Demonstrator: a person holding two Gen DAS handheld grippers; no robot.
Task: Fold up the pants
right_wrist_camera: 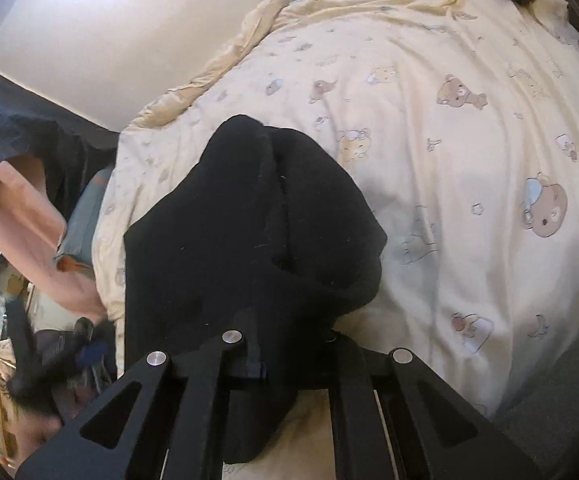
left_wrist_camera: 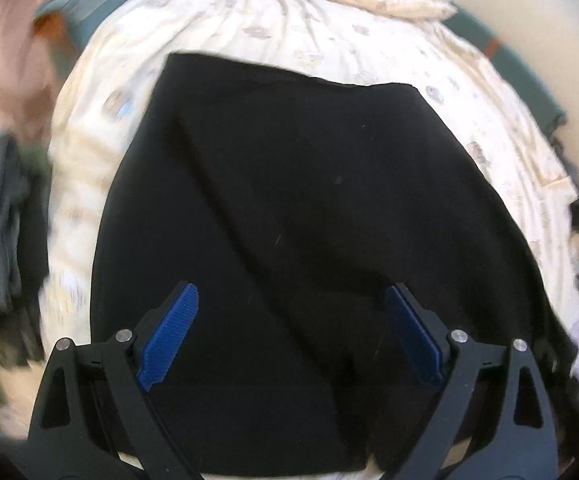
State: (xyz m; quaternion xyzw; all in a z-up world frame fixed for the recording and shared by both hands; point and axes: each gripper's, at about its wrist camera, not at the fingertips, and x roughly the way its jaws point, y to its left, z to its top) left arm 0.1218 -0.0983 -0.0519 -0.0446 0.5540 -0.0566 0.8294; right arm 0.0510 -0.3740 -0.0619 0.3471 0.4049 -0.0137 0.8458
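On the bear-print duvet (right_wrist_camera: 429, 184): black pants (left_wrist_camera: 309, 220), soft, limp, light.
Right gripper (right_wrist_camera: 289, 344) clamped on bunched hem; left gripper (left_wrist_camera: 289, 320) apart above cloth; I'd pinch edges.

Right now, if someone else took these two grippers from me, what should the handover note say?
Left gripper: open, holding nothing, above the black fabric pants.
Right gripper: shut on a bunched edge of the pants, with cloth draped over its fingers.
The pants lie on the cream bear-print bedsheet; the right-hand portion is gathered up off the sheet.
Done: one grip taken. How many folds are in already, I cannot tell.
Left: probably carry the held edge across, lay it flat, smooth it.
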